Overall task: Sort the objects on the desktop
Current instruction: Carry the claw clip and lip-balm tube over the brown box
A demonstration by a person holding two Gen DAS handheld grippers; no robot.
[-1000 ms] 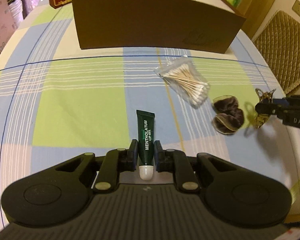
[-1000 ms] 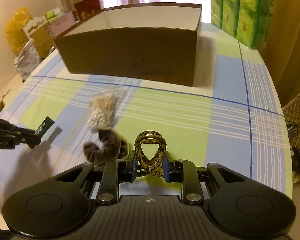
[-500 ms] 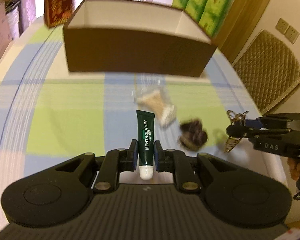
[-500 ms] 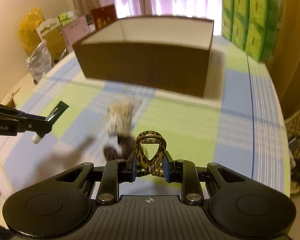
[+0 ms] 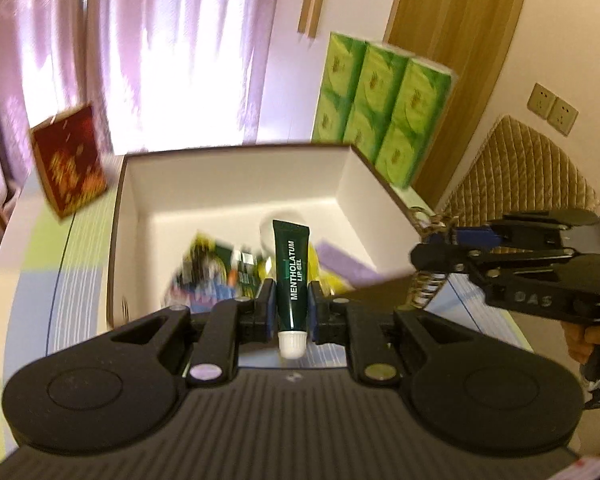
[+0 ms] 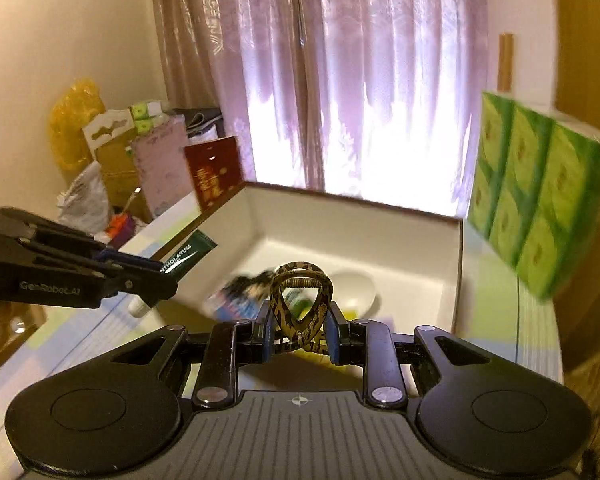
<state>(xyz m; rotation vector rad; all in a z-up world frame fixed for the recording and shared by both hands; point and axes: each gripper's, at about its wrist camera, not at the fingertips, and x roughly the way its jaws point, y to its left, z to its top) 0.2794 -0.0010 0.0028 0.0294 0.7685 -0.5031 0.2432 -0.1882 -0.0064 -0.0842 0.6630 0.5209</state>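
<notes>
Over the open cardboard box (image 5: 236, 184) on the desk (image 6: 496, 304), the left claw (image 5: 291, 312) was clamped tight on a green Mentholatum lip gel tube (image 5: 292, 272), cap toward the camera, while the right claw (image 6: 300, 332) pinched a leopard-print hair clip (image 6: 300, 304). Blurry stuff sat inside the box already.

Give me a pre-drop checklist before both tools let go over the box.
1. Left tool clamped on the lip gel tube: ok.
2. Right tool clamped on the hair claw clip: ok.
3. Box open at the top: ok.
4. Free floor space in the box: ok, bare white floor toward the back.
5. Tube fully past the near wall: cannot tell.
6. Clip over the opening: cannot tell; the left view shows it at the box's right wall.
</notes>
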